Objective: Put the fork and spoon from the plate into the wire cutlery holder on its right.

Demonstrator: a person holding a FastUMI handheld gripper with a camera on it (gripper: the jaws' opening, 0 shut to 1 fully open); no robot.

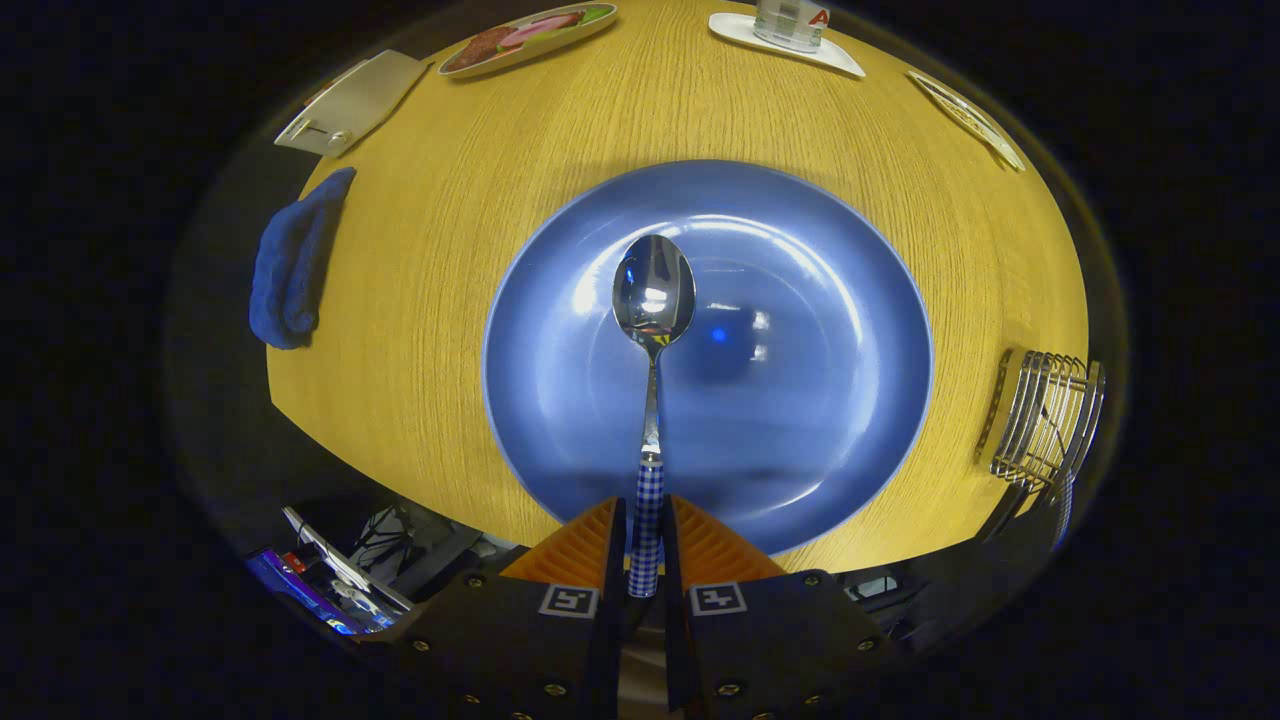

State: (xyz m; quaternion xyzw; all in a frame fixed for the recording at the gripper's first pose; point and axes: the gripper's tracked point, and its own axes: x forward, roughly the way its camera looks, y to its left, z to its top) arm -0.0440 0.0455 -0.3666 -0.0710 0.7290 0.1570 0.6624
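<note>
Spoon point(652, 330): polished metal bowl and slim metal neck, with a blue-and-white checked handle. It points straight ahead from the gripper point(646, 520), whose two fingers are closed against the checked handle from either side; its bowl sits over the middle of the plate, hollow side up. Plate point(800, 440): round, glossy blue, shallow, with bright reflections on its surface; it lies flat on the wooden table, just ahead of the fingers. Wire cutlery holder point(1045, 415): open basket of thin metal bars on a pale base, standing on the table to the right of the plate, apart from its rim
</note>
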